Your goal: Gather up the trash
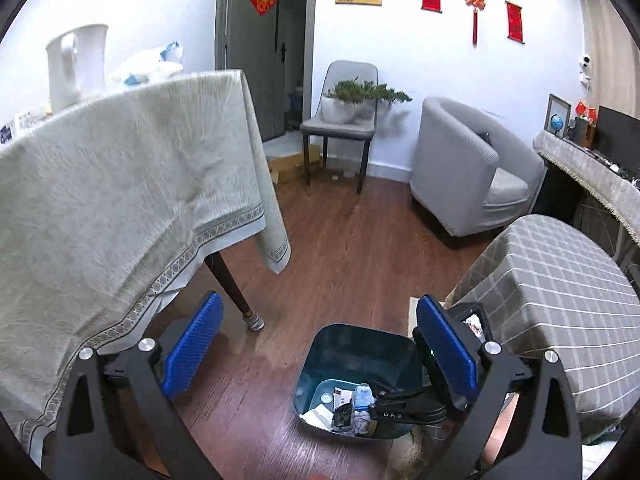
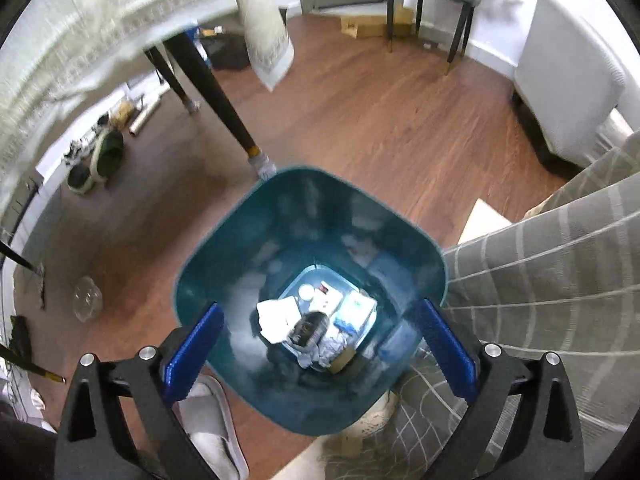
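The right claw [image 2: 320, 344] hangs directly above the teal trash bin [image 2: 224, 264], pointing steeply down into it, blue pads [image 2: 196, 350] spread wide with nothing between them. Down at the bottom of the bin sits the collected trash [image 2: 316, 320]: a crumpled white paper, a dark wrapper, a flattened plastic bottle and some small cartons, all piled together. From the left wrist view, the left claw [image 1: 320, 356] is also spread wide and empty, aimed out over the wooden floor [image 1: 344, 248], and the same bin [image 1: 356, 344] shows low between its fingers, with the right claw's black body reaching in over the rim. To the left stands the counter [image 1: 120, 184] draped in a pale cloth, a white kettle [image 1: 76, 64] on top, and its dark leg comes down close beside the bin. On the right, a grey checked cover [image 1: 560, 304] drapes over furniture just beside the bin. Further back a grey chair [image 1: 340, 120] carries a potted plant [image 1: 360, 94], with a grey armchair [image 1: 468, 164] near it. A clear crumpled bit of plastic [image 2: 86, 298] lies on the floor under the counter, well apart from the bin.
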